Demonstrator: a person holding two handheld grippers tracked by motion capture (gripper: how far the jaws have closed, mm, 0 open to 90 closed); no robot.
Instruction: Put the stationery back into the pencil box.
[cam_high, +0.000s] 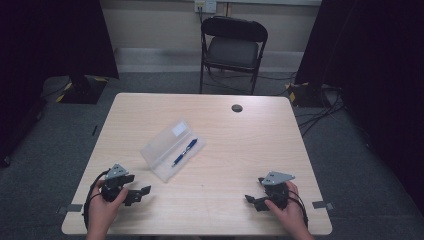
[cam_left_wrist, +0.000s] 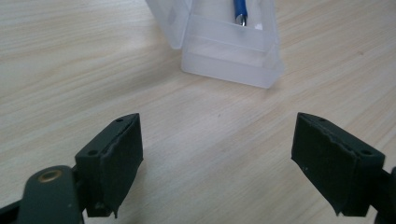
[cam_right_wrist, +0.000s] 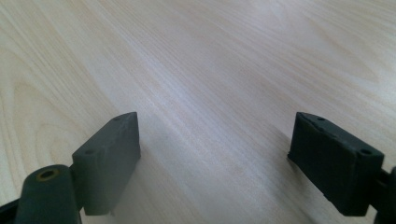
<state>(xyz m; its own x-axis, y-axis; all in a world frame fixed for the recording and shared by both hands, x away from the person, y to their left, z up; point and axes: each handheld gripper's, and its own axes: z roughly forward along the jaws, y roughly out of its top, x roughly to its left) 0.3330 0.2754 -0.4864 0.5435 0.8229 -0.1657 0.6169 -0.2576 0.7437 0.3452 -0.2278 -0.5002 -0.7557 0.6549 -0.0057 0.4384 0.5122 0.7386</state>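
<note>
High view: case (cam_high: 167, 148) with pen (cam_high: 185, 152), mid-desk (cam_high: 240, 145); long axis 1–7 o'clock. Lies at 1 o'clock from left tongs (cam_high: 137, 195), the nearer. Right tongs (cam_high: 254, 201) well apart. Both released, empty.

Left gripper (cam_high: 136, 194): black body, grey three-cornered top plate, black cable looping at 9 o'clock; blocky black jaws with screw holes, brass-coloured pivot pin at 7 o'clock. Right gripper (cam_high: 255, 201): matching build, cable at 3 o'clock. Hands bare.
</note>
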